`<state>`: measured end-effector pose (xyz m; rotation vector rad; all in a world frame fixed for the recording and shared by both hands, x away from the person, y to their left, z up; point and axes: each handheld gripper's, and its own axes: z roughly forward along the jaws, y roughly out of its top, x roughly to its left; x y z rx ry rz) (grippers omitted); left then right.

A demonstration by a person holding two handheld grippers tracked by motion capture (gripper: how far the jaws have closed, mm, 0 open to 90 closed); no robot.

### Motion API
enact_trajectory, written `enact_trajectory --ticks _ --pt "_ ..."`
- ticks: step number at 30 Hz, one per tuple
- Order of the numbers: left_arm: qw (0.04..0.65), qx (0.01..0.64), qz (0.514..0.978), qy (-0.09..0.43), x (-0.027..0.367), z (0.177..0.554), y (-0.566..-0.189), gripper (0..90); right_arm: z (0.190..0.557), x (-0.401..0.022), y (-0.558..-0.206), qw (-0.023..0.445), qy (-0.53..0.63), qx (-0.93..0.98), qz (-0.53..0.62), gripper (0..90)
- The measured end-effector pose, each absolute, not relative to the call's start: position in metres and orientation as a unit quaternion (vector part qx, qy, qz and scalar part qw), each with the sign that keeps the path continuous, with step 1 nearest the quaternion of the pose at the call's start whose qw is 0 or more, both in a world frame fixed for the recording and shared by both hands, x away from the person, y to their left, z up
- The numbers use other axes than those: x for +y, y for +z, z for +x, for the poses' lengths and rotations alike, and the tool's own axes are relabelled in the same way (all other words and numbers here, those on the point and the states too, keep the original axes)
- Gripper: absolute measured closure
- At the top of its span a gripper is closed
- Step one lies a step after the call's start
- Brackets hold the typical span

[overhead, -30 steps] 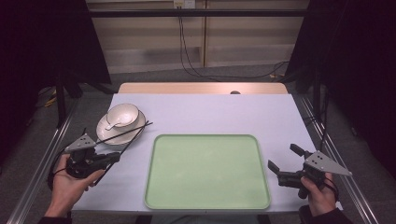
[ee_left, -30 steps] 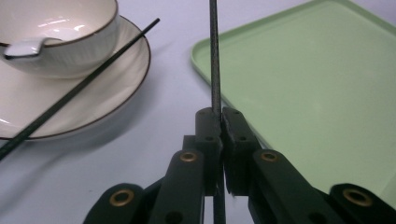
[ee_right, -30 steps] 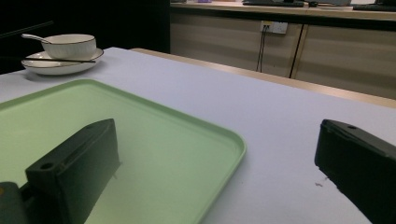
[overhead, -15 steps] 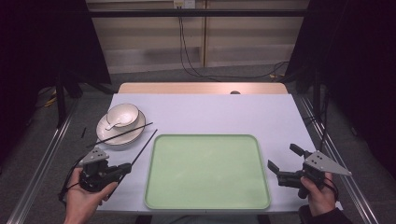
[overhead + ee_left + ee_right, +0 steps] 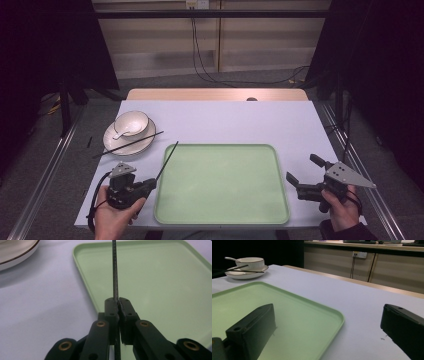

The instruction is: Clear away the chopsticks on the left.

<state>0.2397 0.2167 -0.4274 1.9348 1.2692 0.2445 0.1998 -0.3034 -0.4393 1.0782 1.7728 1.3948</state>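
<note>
My left gripper (image 5: 150, 184) is shut on one black chopstick (image 5: 167, 159) near its end, by the left front corner of the green tray (image 5: 220, 145). The stick points away over the tray's left rim. In the left gripper view the chopstick (image 5: 114, 270) runs straight up from the closed jaws (image 5: 118, 302) over the tray (image 5: 155, 277). A second chopstick (image 5: 131, 144) lies across the white plate (image 5: 107, 137), which carries a bowl (image 5: 131, 122) with a spoon (image 5: 121, 134). My right gripper (image 5: 302, 167) stands open and holds nothing, right of the tray.
The right gripper view shows its jaws (image 5: 327, 315) wide apart over the tray's corner (image 5: 287, 312), with the plate (image 5: 244, 275) and bowl (image 5: 249, 263) far off. The pale table (image 5: 235, 120) ends in a wooden strip at the back; metal rails flank both sides.
My left gripper has carried the chopstick away from the plate, rightward and toward the table's front, to the tray's left front corner. The right gripper has stayed where it was.
</note>
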Motion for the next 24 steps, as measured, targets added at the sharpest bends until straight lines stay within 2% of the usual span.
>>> enact_trajectory --ticks 6,16,24 --pt "0.382 0.535 0.751 0.067 0.205 0.248 -0.434 86.3 0.200 -0.303 -0.439 0.317 0.528 0.674 0.409 0.0" --pt "0.354 0.547 0.755 0.074 0.174 0.259 -0.445 86.3 0.200 -0.303 -0.439 0.314 0.528 0.675 0.408 0.0" --pt "0.347 0.567 0.743 0.079 0.174 0.263 -0.454 86.2 0.200 -0.303 -0.439 0.314 0.527 0.677 0.407 0.0"
